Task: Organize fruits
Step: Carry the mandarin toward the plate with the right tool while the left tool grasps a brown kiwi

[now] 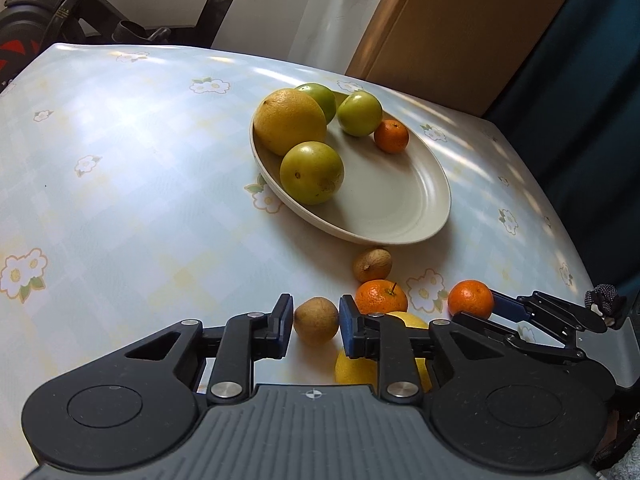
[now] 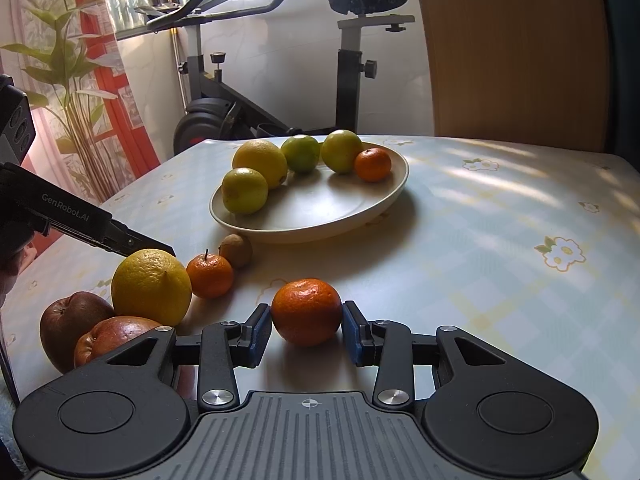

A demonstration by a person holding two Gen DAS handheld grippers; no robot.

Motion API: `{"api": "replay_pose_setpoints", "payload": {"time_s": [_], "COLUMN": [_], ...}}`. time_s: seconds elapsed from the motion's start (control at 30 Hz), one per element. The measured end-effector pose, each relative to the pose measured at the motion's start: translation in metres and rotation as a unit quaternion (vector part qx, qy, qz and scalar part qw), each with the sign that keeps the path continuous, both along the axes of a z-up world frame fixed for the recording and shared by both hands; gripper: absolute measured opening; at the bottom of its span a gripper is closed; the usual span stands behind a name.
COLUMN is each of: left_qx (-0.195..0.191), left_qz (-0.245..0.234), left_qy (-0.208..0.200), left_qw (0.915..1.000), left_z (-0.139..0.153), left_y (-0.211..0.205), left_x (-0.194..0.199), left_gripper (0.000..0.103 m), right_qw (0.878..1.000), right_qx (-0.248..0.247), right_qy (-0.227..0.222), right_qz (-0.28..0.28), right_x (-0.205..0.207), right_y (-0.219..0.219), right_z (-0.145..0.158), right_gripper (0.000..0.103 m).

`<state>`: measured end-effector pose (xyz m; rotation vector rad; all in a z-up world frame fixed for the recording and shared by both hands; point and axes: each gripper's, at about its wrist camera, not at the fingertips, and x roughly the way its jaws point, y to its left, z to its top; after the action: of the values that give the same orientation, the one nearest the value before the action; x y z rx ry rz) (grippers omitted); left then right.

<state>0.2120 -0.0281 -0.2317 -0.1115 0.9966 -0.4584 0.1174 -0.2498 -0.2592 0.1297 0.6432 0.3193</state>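
Left jaws (image 1: 316,322) clamp a kiwi (image 1: 316,320); right jaws (image 2: 307,330), angled downward, grip a tangerine (image 2: 307,312).

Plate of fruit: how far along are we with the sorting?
Done: five fruits sit on the plate. In hand: the left gripper is shut on a brown fruit, the right gripper on a tangerine. Left on the table: lemon, stemmed tangerine, second brown fruit, two apples.

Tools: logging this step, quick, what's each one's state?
Left tool: closed on a brown fruit.
Right tool: closed on a mandarin.
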Motion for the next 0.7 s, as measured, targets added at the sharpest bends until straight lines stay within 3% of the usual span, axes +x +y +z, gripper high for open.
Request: {"api": "replay_pose_setpoints", "payload": {"time_s": [0.3,0.7], "left_qx": [-0.025,0.008], "left_qz": [0.018,0.019], "left_qy": [0.026,-0.015], "left_qw": [0.9992,0.9997], "left_z": [-0.008,-0.004], "left_y": [0.008,0.002], "left_x": [0.002,-0.011], "left_gripper": [0.03,0.028], "right_qw": [1.0,1.0], "right_qx": [0.003,0.005], "right_qy": [0.002,0.002], "right_qz": [0.005,0.004], "right_x": [-0.001,-0.002], "right_y": [0.0,0.001], "right_z": [0.0,0.0], "right_gripper": [0.036,0.036]}}
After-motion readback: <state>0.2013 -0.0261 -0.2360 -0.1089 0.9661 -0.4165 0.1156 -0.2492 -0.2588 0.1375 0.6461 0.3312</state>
